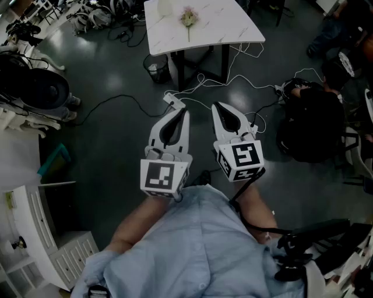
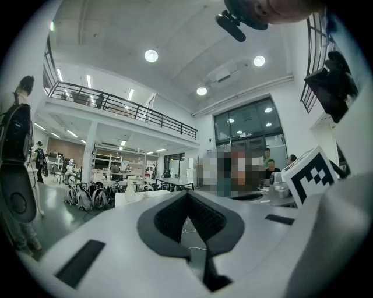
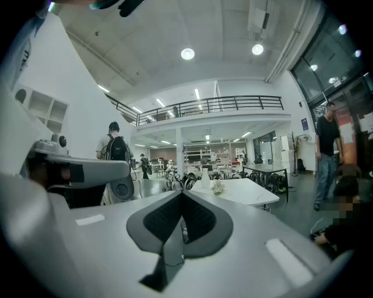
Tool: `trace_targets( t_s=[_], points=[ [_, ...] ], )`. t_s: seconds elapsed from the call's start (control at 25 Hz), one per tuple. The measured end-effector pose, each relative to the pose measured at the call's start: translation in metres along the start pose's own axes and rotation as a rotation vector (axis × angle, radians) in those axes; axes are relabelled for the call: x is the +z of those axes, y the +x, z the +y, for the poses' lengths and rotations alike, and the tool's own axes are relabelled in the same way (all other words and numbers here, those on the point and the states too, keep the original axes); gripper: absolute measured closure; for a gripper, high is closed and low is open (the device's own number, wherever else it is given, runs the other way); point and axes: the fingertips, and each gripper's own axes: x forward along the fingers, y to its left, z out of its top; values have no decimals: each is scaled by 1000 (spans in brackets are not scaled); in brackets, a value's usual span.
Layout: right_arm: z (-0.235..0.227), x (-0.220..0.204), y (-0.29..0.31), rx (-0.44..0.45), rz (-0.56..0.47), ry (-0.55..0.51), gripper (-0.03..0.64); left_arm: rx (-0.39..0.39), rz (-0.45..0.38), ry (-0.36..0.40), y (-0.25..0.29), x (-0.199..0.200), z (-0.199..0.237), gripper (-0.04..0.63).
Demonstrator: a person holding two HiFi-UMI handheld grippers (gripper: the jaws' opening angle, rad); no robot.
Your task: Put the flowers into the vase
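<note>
We judge the task not yet started. The left gripper (image 1: 177, 105) and the right gripper (image 1: 217, 106) are both held well short of the white marble table (image 1: 233, 29), each with its jaws closed together on nothing. The flower sprig (image 1: 187, 19) lies flat on the table top, near its middle. What is left: approach the table, pick up the sprig and insert it.

Containers:
- The wire wastebasket (image 1: 156, 68) stands on the floor under the table's left edge. We cannot tell its contents.
- The white vase (image 1: 166, 7) stands upright on the table, just left of the sprig. No flower shows in it.
</note>
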Motion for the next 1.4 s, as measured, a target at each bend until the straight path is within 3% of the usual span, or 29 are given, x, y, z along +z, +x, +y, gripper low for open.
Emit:
trace_targets(
  t_s=[0.68,0.84,1.08,1.4],
  points=[
    [-54,-19,-15,24,15,58,615,37,42,-20,29,-13,-40,591],
    [-61,-25,-3,41,27,91,614,74,55,-22,34,-16,-26,591],
    [-56,-31,30,71,53,79,615,66,72,-28,51,-28,-9,590],
    [-68,-27,133,59,86,36,614,65,26,-71,119,-30,78,591]
  ],
)
